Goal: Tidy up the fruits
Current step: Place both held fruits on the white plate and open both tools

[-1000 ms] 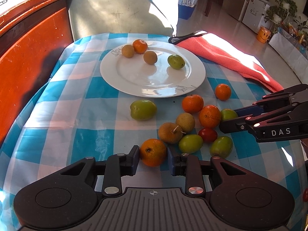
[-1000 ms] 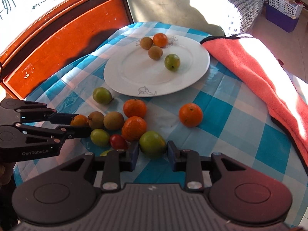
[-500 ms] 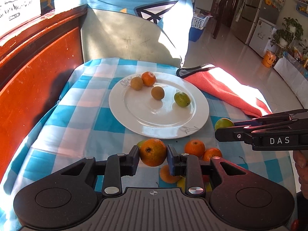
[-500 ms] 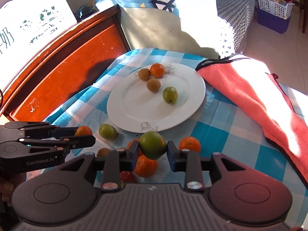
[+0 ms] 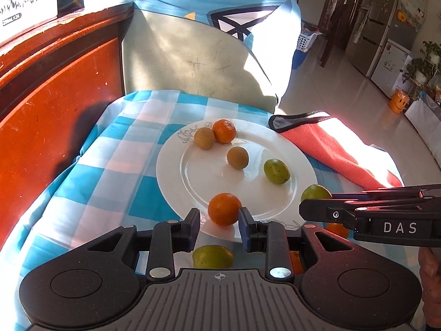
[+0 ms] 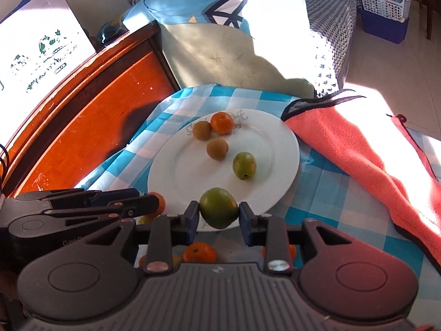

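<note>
Low centre of the left wrist view, the left hand-held gripper (image 5: 219,221) is closed on an orange fruit (image 5: 224,208), round, bright, slightly dimpled skin, pads pressing both sides, held above the near rim of the white plate (image 5: 176,176). Low centre of the right wrist view, the right hand-held gripper (image 6: 219,218) is clamped on a green fruit (image 6: 218,207), dull green with a brownish tinge, also over the plate's near edge.

On the plate, upper middle of frame: one small orange (image 5: 224,130), two brown fruits (image 5: 204,138) (image 5: 237,157), one speckled green fruit (image 5: 276,167). A faint line drawing is printed on the plate rim; can't read it as text. More fruit lies on the blue-and-white checked cloth (image 5: 115,165) over the bench, partly hidden below both grippers, including a green one (image 5: 212,256) and an orange one (image 6: 199,252). Coral towel (image 6: 358,149) sits right of the plate.

Writing: "DAS" in white on the right gripper's side at right of the left view; "Gen" partly visible on the left gripper at lower left of the right view. White sheet (image 6: 41,44) at upper left has print, unreadable.

Both grippers point downward toward the plate, side by side. Part of a hand (image 5: 431,273) shows at the lower right edge.
</note>
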